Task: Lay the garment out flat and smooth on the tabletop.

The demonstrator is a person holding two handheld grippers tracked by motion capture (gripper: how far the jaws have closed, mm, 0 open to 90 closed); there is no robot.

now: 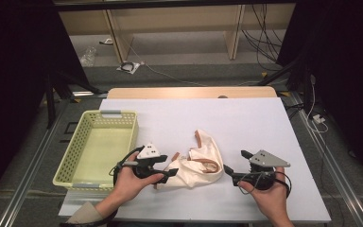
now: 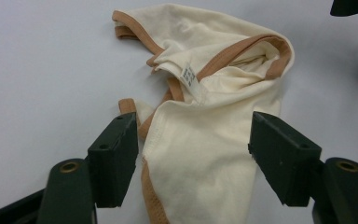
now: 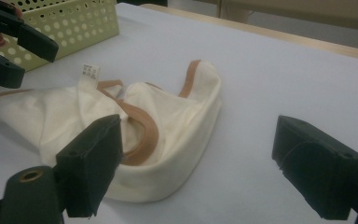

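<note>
Cream cloth edged in tan, a single small garment (image 1: 201, 163) lies crumpled low in the middle of the high view, on the white-covered desk (image 1: 246, 123). To its left, at the lower left of that frame, stands one pale yellow perforated basket (image 1: 71, 161) with a grey handle at each end.

The left gripper view gives what the high view cannot: a small white label (image 2: 189, 75) sewn at the garment's tan neckline, near the centre of the frame, and the stitching along the hem at the bottom. The right gripper view shows the same label (image 3: 89, 72) standing up at upper left, the basket's dotted wall (image 3: 74, 23) in the top left corner, and the wooden desk edge running across the top.

Two hands come in from the bottom of the high view. The left hand (image 1: 130, 182) wraps around the left gripper (image 1: 172, 172), pointing it right at the garment's near end. Its jaws stand wide, straddling the cloth without clamping it. The right hand (image 1: 267, 194) holds the right gripper (image 1: 227, 171) aimed left, just beside the garment's right edge. Its jaws are also wide apart, with nothing between them but bare desk and the cloth's rim.

Two grippers, one garment, one basket.
</note>
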